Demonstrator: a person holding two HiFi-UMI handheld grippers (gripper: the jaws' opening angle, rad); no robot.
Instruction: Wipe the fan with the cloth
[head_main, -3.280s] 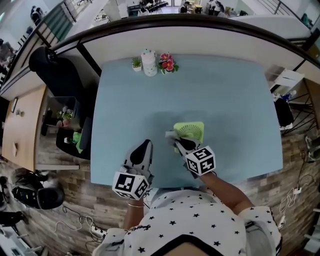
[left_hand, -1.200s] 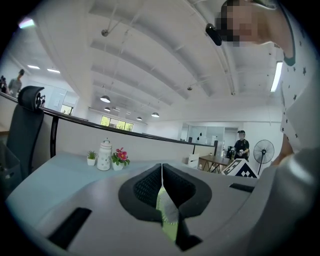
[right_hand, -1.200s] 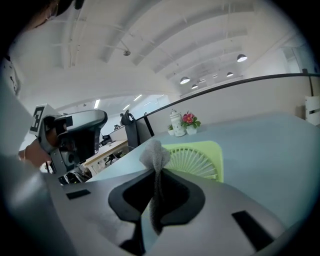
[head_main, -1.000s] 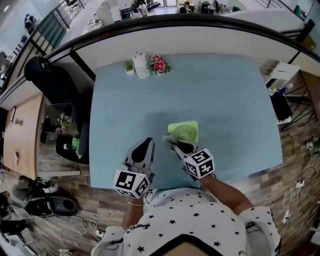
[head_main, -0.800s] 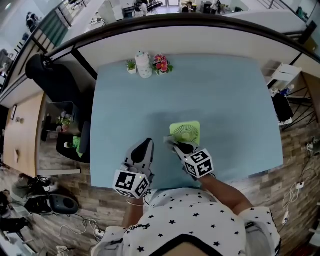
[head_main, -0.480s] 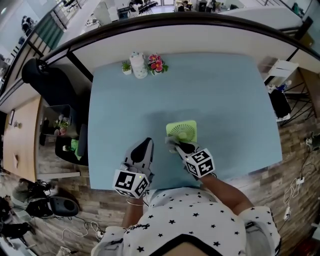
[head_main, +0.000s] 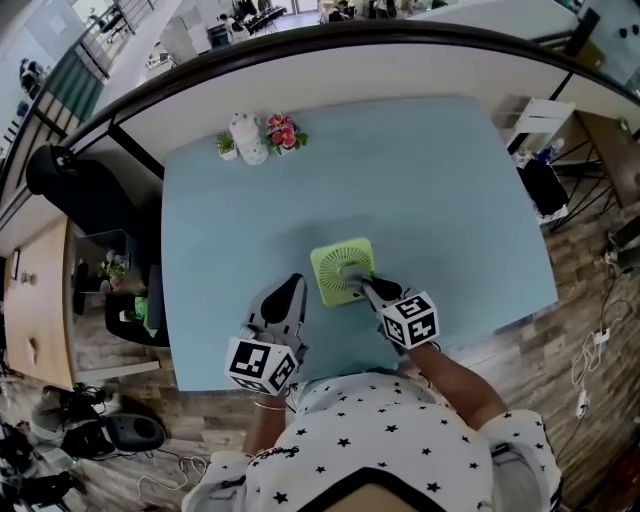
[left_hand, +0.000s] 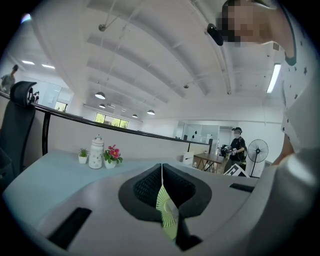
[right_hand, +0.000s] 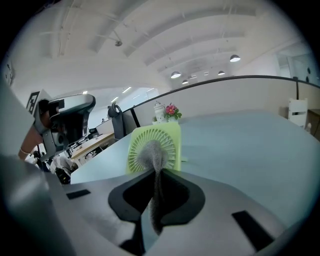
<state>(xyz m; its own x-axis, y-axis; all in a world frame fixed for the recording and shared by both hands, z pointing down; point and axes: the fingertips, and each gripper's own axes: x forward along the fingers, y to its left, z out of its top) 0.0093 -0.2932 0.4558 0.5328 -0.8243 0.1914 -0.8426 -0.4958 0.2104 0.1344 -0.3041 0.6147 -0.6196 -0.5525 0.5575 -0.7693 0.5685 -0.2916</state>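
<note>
Pale blue tabletop (head_main: 450, 200) fills the scene, with a white jar (head_main: 247, 140) and pink flowers (head_main: 280, 131) side by side at its far edge, toward the left. Over the near part of the table is the left gripper (head_main: 288, 291), just left of the fan (head_main: 340, 268), its jaws pressed together with nothing gripped. The lime-green square fan stands upright near the table's middle, and from its right the right gripper (head_main: 368, 290) pinches a grey cloth (right_hand: 150, 155), whose free end is bunched against the fan's round grille.
</note>
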